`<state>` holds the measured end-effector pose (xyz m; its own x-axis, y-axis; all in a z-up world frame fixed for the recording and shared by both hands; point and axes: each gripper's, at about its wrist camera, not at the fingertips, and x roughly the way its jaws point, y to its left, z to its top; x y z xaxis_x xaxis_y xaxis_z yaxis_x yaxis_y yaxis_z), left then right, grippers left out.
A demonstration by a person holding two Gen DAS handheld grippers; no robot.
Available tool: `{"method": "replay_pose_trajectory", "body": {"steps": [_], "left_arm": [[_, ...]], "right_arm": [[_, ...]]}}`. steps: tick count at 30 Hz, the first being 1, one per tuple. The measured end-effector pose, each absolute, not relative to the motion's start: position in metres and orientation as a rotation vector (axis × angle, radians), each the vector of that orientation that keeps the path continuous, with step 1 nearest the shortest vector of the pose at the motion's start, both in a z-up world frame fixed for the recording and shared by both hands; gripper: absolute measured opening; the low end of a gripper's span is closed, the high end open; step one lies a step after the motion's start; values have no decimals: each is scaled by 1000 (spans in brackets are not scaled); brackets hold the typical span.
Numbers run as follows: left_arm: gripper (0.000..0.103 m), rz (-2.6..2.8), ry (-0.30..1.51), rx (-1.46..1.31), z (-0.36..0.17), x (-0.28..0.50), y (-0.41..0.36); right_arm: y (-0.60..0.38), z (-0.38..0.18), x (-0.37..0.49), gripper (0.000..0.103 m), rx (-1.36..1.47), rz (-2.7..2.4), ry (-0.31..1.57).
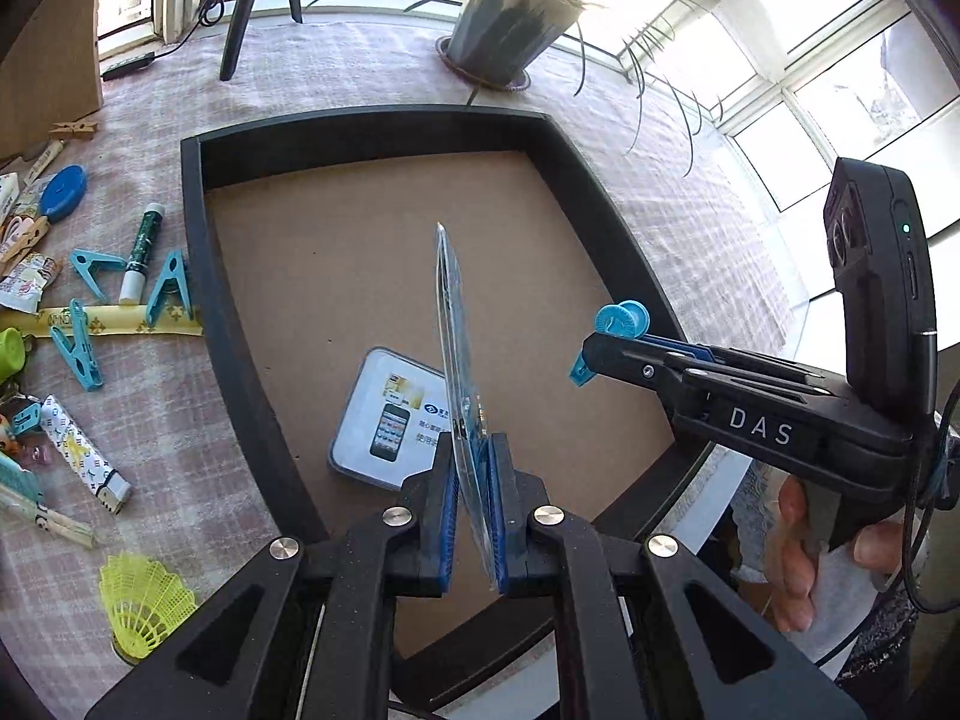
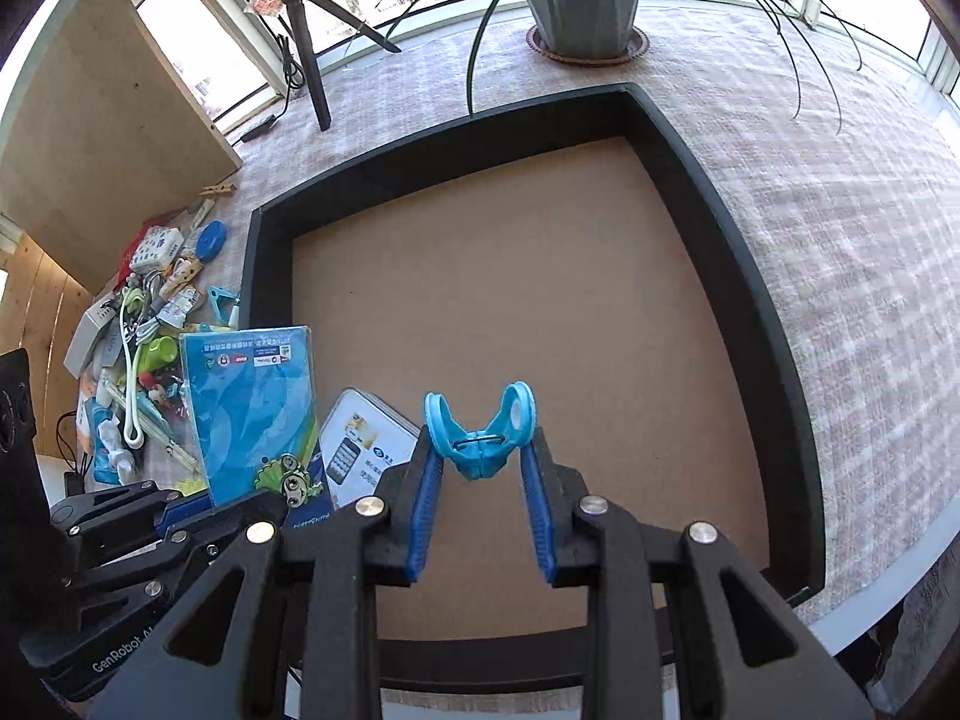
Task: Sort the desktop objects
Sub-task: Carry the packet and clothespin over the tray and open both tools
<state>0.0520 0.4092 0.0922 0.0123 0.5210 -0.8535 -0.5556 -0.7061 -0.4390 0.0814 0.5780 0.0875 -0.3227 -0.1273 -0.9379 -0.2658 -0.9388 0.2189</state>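
Note:
My left gripper (image 1: 474, 450) is shut on a flat blue booklet in a clear sleeve (image 1: 457, 354), seen edge-on and held upright over the tray. The right wrist view shows that booklet's (image 2: 252, 402) blue cover, with the left gripper (image 2: 240, 510) at its lower edge. My right gripper (image 2: 480, 441) is shut on a light blue clothes peg (image 2: 480, 432), its ring handles pointing up, also above the tray. From the left wrist view the right gripper (image 1: 594, 354) and its peg (image 1: 621, 319) hang at the right. The black-rimmed tray (image 1: 198, 252) has a brown floor, and a white card with a phone picture (image 1: 384, 420) lies in it.
Left of the tray lies clutter on the checked cloth: several blue pegs (image 1: 171, 288), a glue stick (image 1: 139, 252), a patterned lighter (image 1: 84, 453), a yellow shuttlecock (image 1: 144, 606). A potted plant (image 1: 510, 24), a tripod (image 2: 312, 60) and a brown board (image 2: 114, 138) stand at the back.

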Motion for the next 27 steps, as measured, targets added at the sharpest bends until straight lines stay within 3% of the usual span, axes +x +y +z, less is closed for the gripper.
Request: {"method": "replay_pose_trajectory", "body": {"steps": [16,18,19,20,27], "left_arm": [[9,1739,150,-1515,77,80,462],[20,1743,168,-1524,77,81,462],[33,1751,163,-1521,78,80,459],[35,1761,156,-1512,79,79,456],[35,1805,147,-1512,82,73,441]], "right_arm": [[609,81,111,29,-1773,2379,466],[606,82,110,37,-1771,2375,435],[605,83,110,42,-1765,2379,424],[603,84,110,43,-1761,2385,418],[589,87,107,43,-1762,2419,400]]}}
